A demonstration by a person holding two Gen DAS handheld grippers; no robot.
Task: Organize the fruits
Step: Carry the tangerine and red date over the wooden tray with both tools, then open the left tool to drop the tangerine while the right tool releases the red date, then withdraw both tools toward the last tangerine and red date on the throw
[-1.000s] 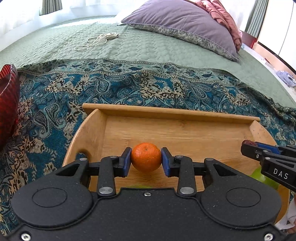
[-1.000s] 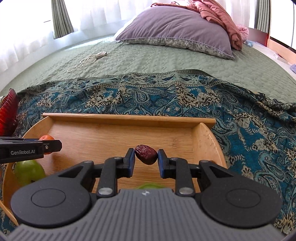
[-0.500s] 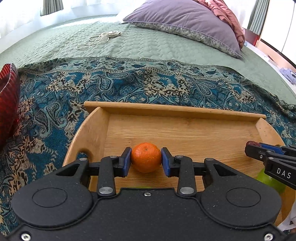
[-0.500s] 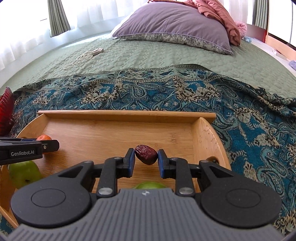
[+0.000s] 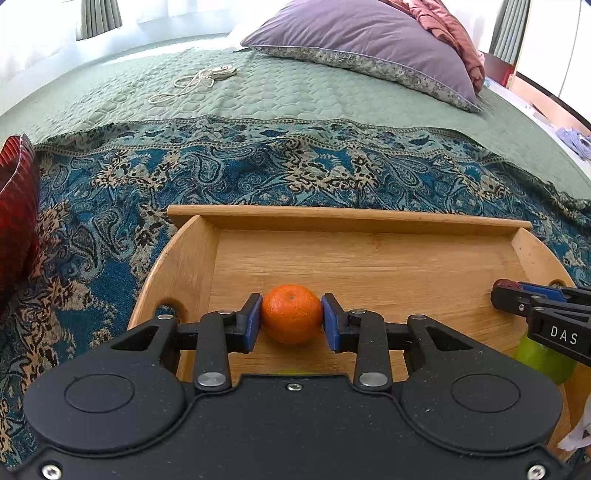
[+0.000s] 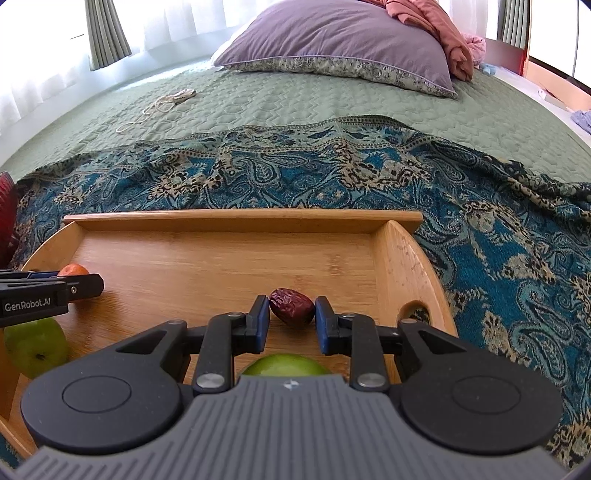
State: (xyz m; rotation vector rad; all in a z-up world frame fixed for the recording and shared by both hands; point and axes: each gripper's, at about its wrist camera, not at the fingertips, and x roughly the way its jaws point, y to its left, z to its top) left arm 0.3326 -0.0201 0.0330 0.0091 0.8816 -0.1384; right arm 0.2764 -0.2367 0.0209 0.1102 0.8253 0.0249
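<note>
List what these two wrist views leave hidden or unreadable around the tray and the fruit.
- Left wrist view: a green fruit sits half behind the right gripper; its kind is unclear.
- Right wrist view: another green fruit is mostly covered by the gripper body.
- Right wrist view: the tangerine is largely hidden behind the left gripper.
- Both views: the wooden tray near edge is blocked by the gripper bodies.
- Left wrist view: the red object is cut off by the frame edge.

Purple pillow point(image 5: 365, 40) on green quilt point(image 5: 295, 96) — white cord point(image 5: 192, 83), paisley throw point(image 5: 258, 166), pink cloth point(image 6: 436, 26).
</note>
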